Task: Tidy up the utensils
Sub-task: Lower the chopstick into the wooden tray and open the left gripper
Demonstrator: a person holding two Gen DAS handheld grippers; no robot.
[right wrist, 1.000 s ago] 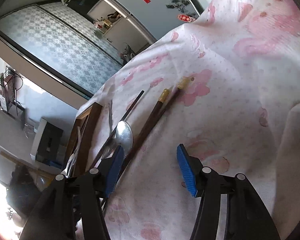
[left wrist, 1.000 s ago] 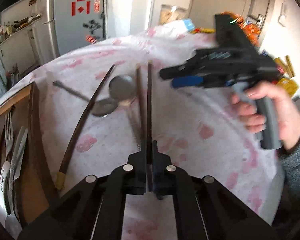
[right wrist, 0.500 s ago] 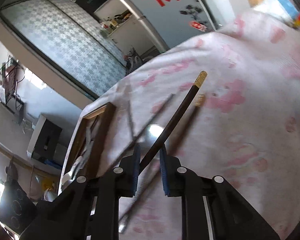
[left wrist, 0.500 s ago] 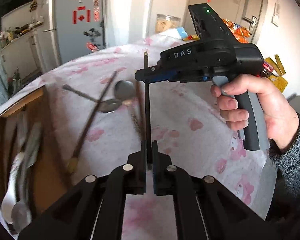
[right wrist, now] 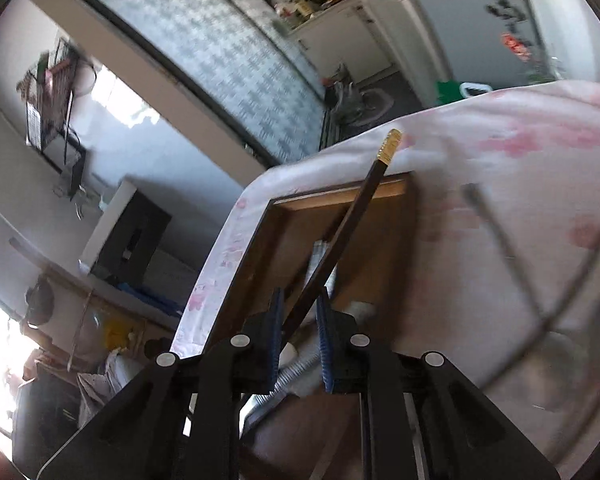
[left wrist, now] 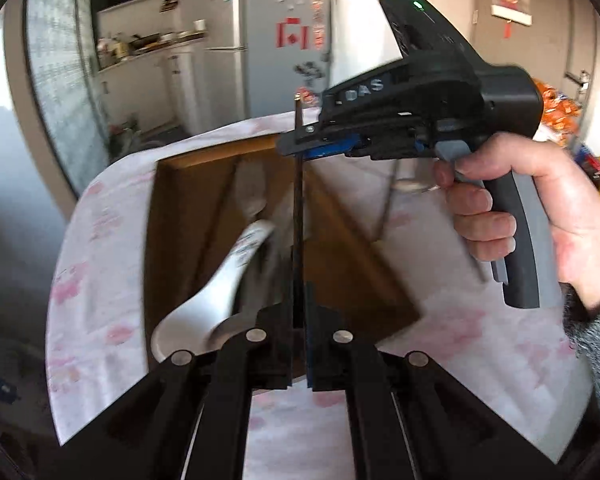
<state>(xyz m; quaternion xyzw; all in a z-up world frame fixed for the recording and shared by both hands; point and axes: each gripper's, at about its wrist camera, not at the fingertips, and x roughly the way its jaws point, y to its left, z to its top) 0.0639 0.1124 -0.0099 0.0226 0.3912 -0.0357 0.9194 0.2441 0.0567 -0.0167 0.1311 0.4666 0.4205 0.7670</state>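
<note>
A dark chopstick [left wrist: 298, 220] with a gold tip is held in the air over the wooden tray [left wrist: 172, 208]. My left gripper [left wrist: 299, 304] is shut on its near end. Coming in from the right in a person's hand [left wrist: 540, 216], my right gripper [left wrist: 300, 147] grips the same chopstick close to its far end. In the right wrist view the chopstick [right wrist: 356, 208] slants between the blue pads of the right gripper [right wrist: 300, 296], whose jaws are closing on it, with the tray [right wrist: 340, 194] below.
The tray holds a white ceramic spoon [left wrist: 228, 272] and blurred forks [left wrist: 252, 192]. To its right, metal spoons [right wrist: 560, 352] and another chopstick [right wrist: 572, 280] lie on the pink-flowered tablecloth [left wrist: 440, 332]. The table's edge is just beyond the tray.
The right gripper went from open to shut on the chopstick. Both grippers lifted it from the middle of the table and carried it left over the tray.
</note>
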